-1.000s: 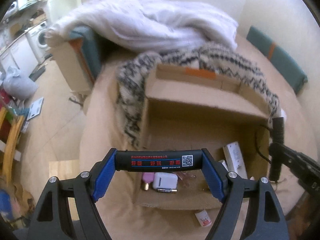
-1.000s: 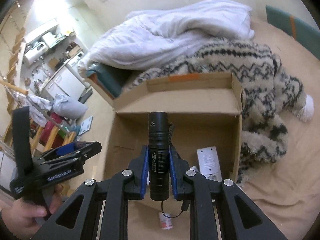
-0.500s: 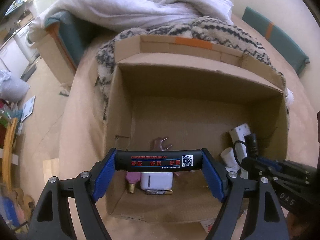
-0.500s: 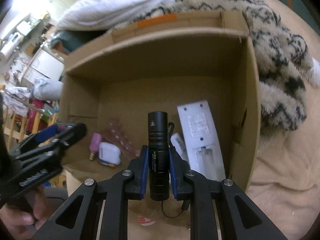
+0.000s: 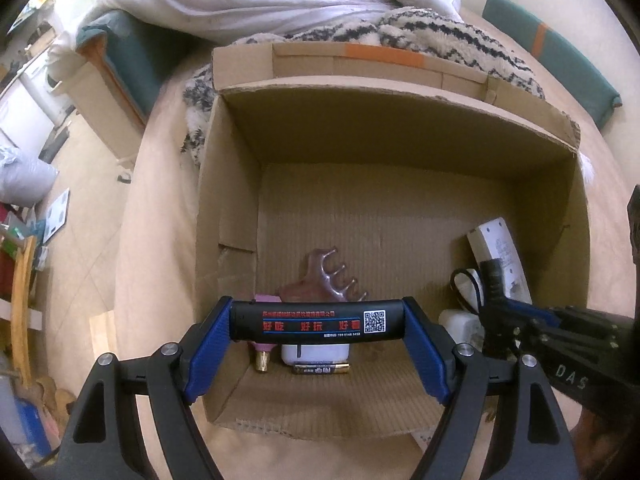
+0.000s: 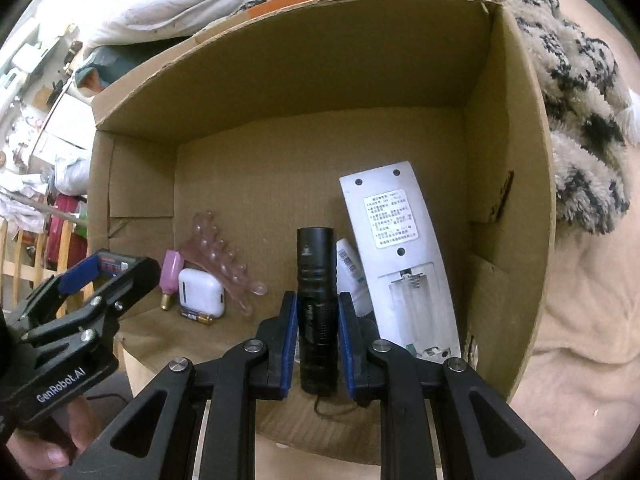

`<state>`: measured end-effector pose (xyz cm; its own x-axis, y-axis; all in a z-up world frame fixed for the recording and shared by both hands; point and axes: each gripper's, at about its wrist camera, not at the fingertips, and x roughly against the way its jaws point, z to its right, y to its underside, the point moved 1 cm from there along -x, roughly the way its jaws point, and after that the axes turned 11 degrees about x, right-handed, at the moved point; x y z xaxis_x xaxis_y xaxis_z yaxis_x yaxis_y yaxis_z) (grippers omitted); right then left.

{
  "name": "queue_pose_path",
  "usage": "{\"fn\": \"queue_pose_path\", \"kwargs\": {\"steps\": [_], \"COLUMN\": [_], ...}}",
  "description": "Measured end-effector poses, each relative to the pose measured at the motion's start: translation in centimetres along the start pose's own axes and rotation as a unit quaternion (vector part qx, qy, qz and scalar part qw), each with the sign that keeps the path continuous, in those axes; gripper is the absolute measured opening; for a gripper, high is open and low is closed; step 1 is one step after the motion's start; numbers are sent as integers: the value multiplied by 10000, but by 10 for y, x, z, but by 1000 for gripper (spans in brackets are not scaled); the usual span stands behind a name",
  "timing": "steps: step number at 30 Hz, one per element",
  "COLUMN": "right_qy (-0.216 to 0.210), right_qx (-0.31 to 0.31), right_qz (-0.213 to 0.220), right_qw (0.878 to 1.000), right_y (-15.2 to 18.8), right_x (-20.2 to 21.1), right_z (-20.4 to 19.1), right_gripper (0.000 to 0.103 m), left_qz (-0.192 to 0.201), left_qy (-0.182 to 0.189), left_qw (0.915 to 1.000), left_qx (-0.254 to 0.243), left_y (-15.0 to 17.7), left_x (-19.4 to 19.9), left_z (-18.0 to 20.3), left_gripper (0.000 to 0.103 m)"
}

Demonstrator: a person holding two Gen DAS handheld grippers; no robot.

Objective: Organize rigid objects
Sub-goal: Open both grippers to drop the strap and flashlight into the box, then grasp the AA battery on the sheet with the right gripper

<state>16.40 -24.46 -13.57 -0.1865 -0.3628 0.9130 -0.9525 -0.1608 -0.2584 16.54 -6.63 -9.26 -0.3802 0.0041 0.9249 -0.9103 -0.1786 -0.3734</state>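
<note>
Cardboard box on the beige bed cover, already partly filled. Lying on its floor by the near left corner: pink comb, pink nozzle, white charger case, battery. Leaning near the right wall: white remote with its battery bay bare, plus a small white tube just beside it. So at least 6 pieces stowed, judging by how they lie.

Still in hand, 2 pieces. Left gripper spread wide yet clamped endwise on a black bar with red print, above the box's near left part. Right gripper nearly pressed together, pinching a black flashlight upright, just left of the remote and low inside the box.

Left to do, probably: set down both pieces inside the box and release. Whether more loose items wait outside the box: cannot tell.
</note>
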Motion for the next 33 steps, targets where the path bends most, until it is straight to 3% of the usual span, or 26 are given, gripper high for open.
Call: {"fn": "queue_pose_path", "kwargs": {"steps": [4,5,8,12,15,18,23,33], "right_qy": [34,79,26,-5,-185,-522,-577,-458], "right_qx": [89,113,206,378,195,41,-73,80], "right_qz": [207,228,325,443,538,308,115,444], "right_qw": [9997,9996,9993,9983,9982,9982,9982,9979], "right_y": [-4,-5,-5,-7,-7,0,22,60], "right_x": [12,13,18,27,36,38,44,78], "right_z": [-3,-3,-6,-11,-5,3,5,1], "right_gripper": [21,28,66,84,85,86,86,86], "left_qz": [39,52,86,138,165,316,418,509], "left_qy": [24,19,58,26,74,79,33,4], "left_qw": [10000,10000,9999,9999,9997,9994,9991,9987], "left_qx": [-34,-51,-74,22,132,132,-6,84], "left_y": [0,0,0,-3,-6,-5,3,32], "left_x": [3,4,8,13,20,31,43,63], "left_z": [2,2,4,1,0,0,-3,-23], "left_gripper": [79,79,80,80,80,80,80,80]}}
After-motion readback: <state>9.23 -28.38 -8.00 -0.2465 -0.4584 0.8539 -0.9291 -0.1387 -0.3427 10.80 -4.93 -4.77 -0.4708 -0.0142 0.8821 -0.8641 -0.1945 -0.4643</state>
